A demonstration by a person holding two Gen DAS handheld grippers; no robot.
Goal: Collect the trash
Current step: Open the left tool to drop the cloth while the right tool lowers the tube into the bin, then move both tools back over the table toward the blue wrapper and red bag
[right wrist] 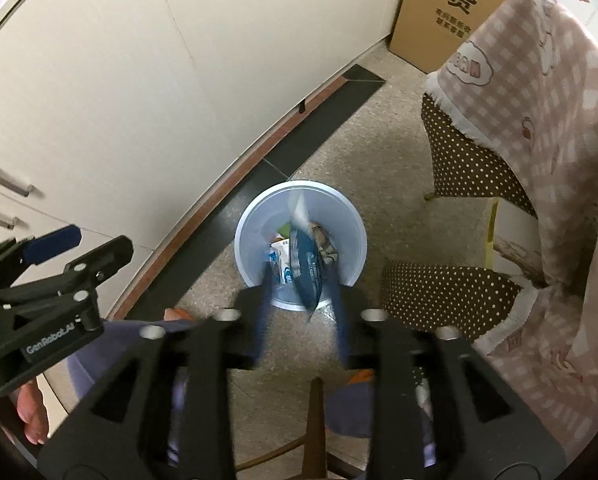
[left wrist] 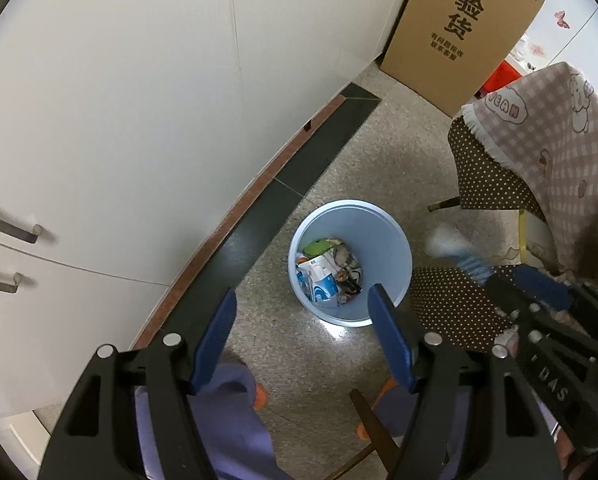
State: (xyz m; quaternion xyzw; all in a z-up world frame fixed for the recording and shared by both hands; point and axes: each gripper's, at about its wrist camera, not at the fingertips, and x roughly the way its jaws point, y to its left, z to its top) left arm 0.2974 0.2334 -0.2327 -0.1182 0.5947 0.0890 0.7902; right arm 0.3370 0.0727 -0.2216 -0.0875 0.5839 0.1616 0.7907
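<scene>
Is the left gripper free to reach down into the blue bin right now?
Probably yes: the left gripper hangs open and empty above the blue bin, whose mouth has no lid and nothing across it.

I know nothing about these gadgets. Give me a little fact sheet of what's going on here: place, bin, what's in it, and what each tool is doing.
Place: speckled floor beside white cabinets
Bin: pale blue bin, upright, no lid
Contents: crumpled wrappers and packaging
Left tool: open, empty, pointing down at the bin
Right tool: open, blurred; a blue wrapper between its fingers, above the bin, apparently dropping
Nearby: cardboard box; chair with pink checked cloth
</scene>
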